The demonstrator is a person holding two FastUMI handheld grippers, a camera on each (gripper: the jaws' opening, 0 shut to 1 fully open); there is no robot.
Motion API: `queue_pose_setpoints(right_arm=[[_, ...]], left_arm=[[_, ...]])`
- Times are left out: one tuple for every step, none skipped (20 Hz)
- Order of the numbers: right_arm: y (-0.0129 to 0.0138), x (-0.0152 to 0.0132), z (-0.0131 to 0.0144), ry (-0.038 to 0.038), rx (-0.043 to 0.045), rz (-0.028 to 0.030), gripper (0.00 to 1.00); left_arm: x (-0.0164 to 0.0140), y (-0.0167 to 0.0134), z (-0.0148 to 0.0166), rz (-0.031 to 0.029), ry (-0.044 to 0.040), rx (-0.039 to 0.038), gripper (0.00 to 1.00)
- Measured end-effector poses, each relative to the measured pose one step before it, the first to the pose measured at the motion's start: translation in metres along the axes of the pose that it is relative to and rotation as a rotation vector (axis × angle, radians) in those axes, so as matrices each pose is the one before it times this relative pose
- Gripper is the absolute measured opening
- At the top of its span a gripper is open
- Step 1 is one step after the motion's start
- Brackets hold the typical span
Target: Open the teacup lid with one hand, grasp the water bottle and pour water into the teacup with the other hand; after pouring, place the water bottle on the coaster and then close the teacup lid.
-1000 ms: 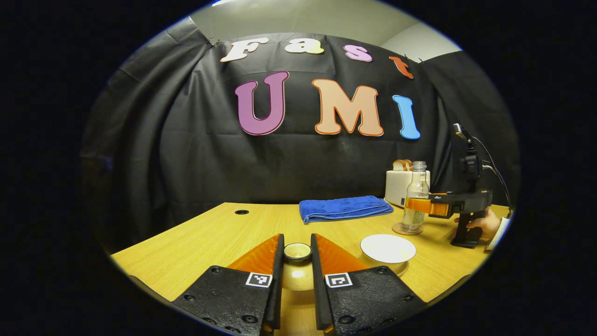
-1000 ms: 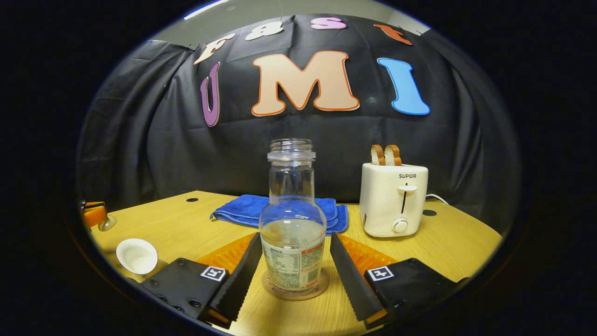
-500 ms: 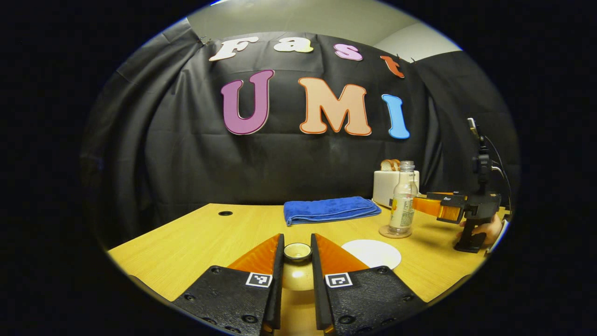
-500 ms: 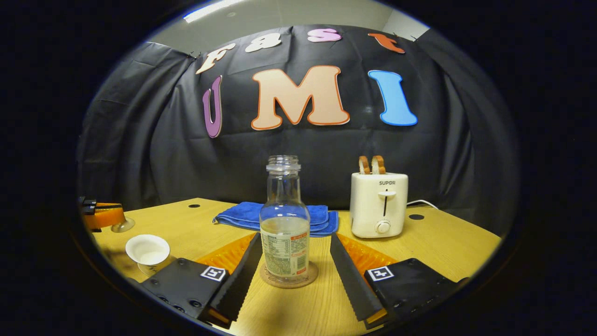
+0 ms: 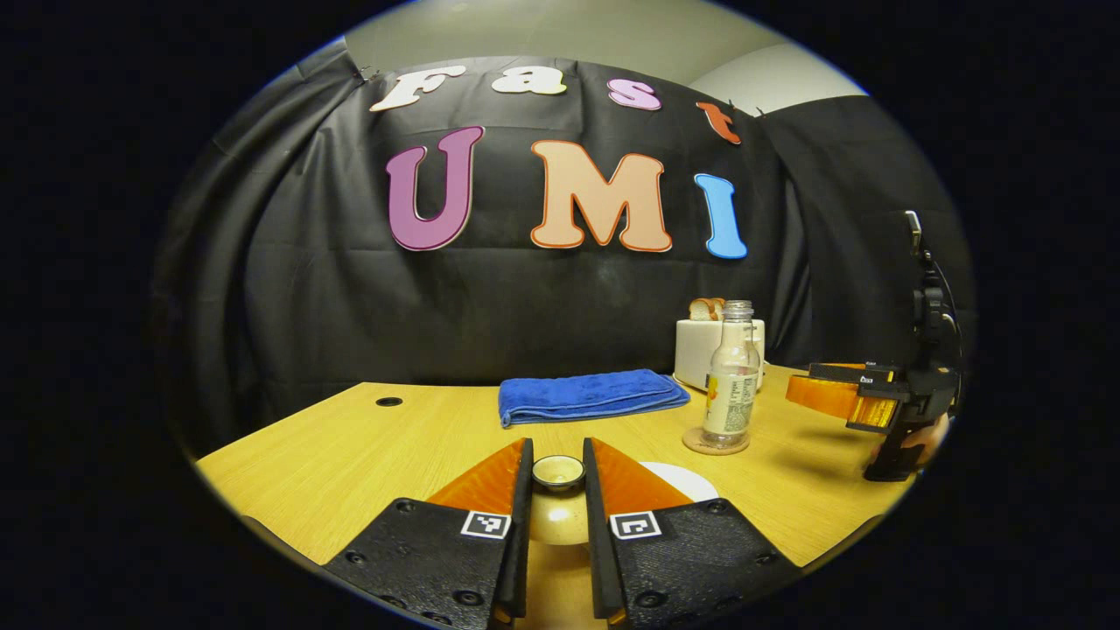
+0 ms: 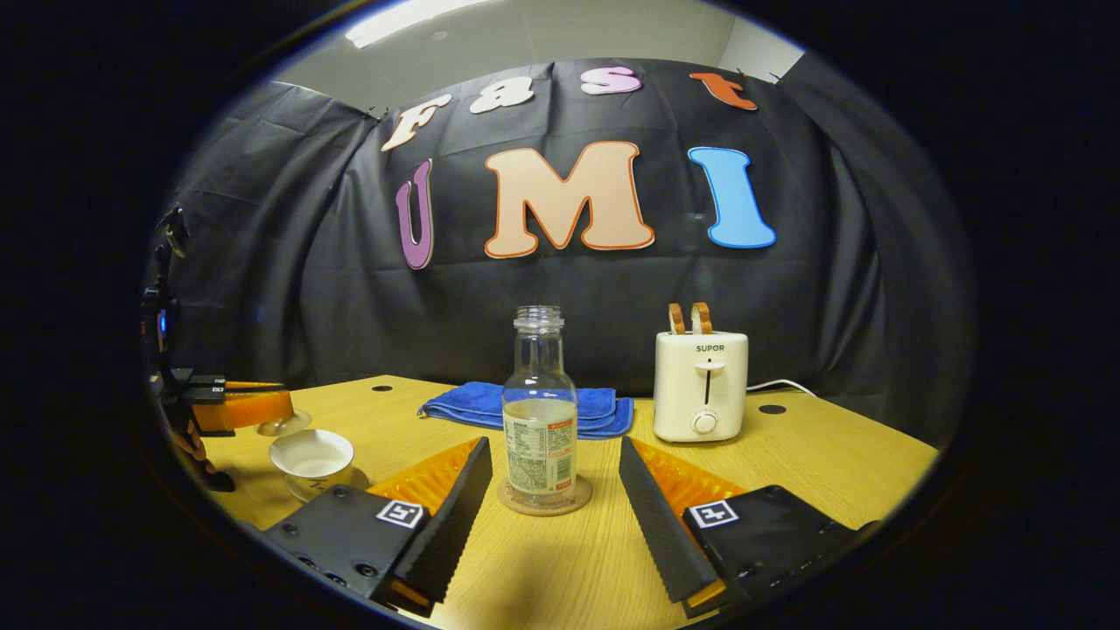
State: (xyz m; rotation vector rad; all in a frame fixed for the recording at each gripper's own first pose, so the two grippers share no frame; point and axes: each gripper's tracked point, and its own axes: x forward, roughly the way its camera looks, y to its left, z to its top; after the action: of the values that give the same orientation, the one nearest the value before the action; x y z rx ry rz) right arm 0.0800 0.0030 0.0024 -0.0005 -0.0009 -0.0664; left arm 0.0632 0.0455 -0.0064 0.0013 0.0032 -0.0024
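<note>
two grippers in play. left gripper [image 5: 557, 525] is clamped on the teacup lid [image 5: 558, 472] by its small knob, both fingers pressing, lid held above the tabletop [image 5: 350, 455]. lid looks like glazed ceramic: light, stiff, slippery, chips if dropped, so the knob is the right hold. teacup [image 6: 311, 455] sits open at 9 o'clock of the water bottle [image 6: 540, 411], with the lid just above and behind it. bottle stands upright on the coaster [image 6: 544, 502], uncapped, part full, smooth plastic; best taken at mid body. right gripper [image 6: 549, 516] has fingers apart, empty, near the bottle, not touching.
</note>
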Motion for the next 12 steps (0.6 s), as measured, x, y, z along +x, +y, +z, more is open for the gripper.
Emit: queue_pose_setpoints(right_arm=[[-0.00009, -0.00325, 0.00005, -0.00010, -0.00011, 0.00096, 0.93], [-0.00057, -0.00349, -0.00007, 0.00036, 0.00004, 0.00140, 0.95], [-0.00065, -0.00314, 0.00104, -0.00128, -0.00017, 0.00065, 0.92], [0.00023, -0.00356, -0.00012, 0.00146, 0.00016, 0.00281, 0.92], [-0.00082, -0.00258, -0.00046, -0.00137, 0.00008, -0.00104, 0.92], [-0.00203, -0.00289, 0.00078, 0.00008, 0.00001, -0.00697, 0.93], [-0.00103, -0.00390, -0.00044, -0.00079, -0.00027, -0.00610, 0.93], [0.00025, -0.00318, 0.00083, -0.00005, -0.00001, 0.00210, 0.93], [0.00243, -0.00353, 0.00035, 0.00005, 0.00027, 0.00654, 0.91], [-0.00079, -0.00267, 0.00028, -0.00105, 0.00017, 0.00022, 0.91], [-0.00108, -0.00110, -0.00016, 0.00012, 0.00013, -0.00125, 0.91], [-0.00021, -0.00145, 0.00023, 0.00002, 0.00002, -0.00078, 0.91]], left_arm=[[0.00074, -0.00358, 0.00020, -0.00572, -0.00008, -0.00112, 0.27], [0.00105, -0.00288, 0.00051, -0.00532, 0.00033, 0.00041, 0.27], [0.00069, -0.00458, -0.00010, -0.01091, -0.00007, 0.00013, 0.27], [0.00099, -0.00508, -0.00001, -0.01202, -0.00155, -0.00008, 0.27], [0.00086, -0.00526, 0.00074, -0.01137, -0.00110, -0.00023, 0.27], [0.00148, -0.00372, -0.00101, -0.00886, 0.00076, -0.00038, 0.27], [0.00158, -0.00364, -0.00027, -0.00660, 0.00197, 0.00107, 0.27], [-0.00016, -0.00477, 0.00001, -0.00998, -0.00150, -0.00028, 0.27], [0.00162, -0.00573, 0.00027, -0.01189, 0.00141, 0.00064, 0.27], [0.00000, -0.00362, 0.00028, -0.01062, 0.00033, 0.00137, 0.27], [-0.00017, -0.00329, 0.00083, -0.00750, -0.00095, -0.00014, 0.27], [0.00029, -0.00030, -0.00159, -0.00097, 0.00121, -0.00042, 0.27]])
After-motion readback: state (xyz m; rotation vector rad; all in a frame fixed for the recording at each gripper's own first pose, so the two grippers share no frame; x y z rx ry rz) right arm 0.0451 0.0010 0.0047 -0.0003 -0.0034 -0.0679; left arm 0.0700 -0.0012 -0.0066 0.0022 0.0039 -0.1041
